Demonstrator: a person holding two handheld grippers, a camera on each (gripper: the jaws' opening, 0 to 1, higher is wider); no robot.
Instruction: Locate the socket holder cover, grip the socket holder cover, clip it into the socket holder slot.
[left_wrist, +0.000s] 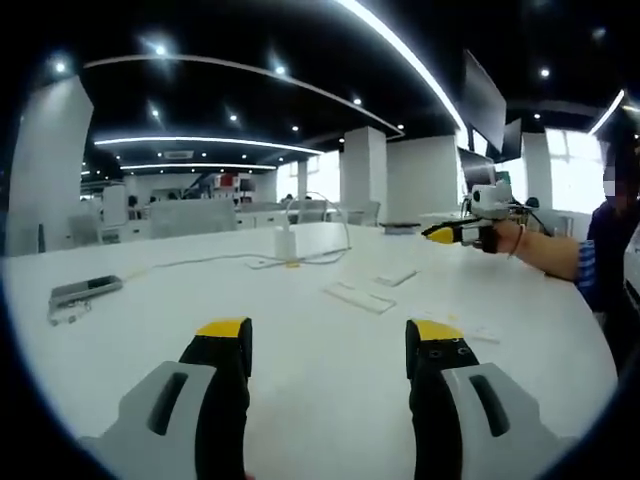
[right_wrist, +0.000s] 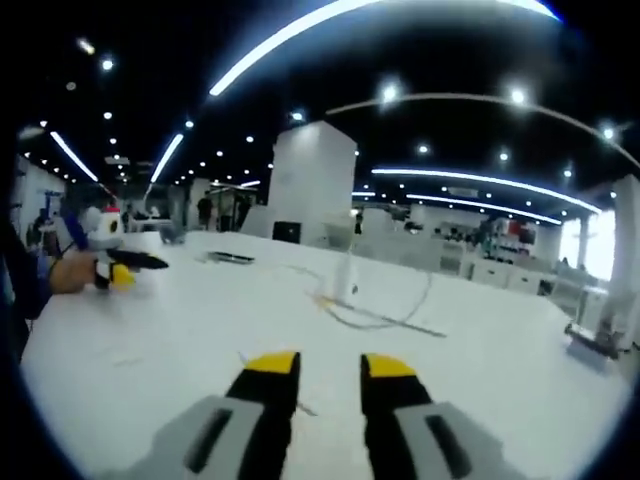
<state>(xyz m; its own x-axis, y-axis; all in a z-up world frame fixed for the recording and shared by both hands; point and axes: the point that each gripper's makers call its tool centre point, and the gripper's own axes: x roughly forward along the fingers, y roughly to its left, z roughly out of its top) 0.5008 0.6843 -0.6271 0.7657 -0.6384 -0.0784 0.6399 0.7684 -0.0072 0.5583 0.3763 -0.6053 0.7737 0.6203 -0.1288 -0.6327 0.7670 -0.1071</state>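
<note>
White tabletop (left_wrist: 330, 350) is spread under a dark ceiling with strip lights.

In the left gripper view, the left gripper (left_wrist: 328, 345) is held low and level above the table, jaws parted and empty. Flat white pieces (left_wrist: 358, 297) lie ahead; one is judged to be the cover, though which cannot be told. A block with cable (left_wrist: 287, 245) stands beyond, a grey device (left_wrist: 85, 291) to the left. The right gripper (left_wrist: 450, 234) is raised in a hand (left_wrist: 508, 238) at right.

In the right gripper view, the right gripper (right_wrist: 318, 368) is seen released, jaws narrowly apart, nothing held. The wrong flat piece could be gripped, since the pieces look alike.
</note>
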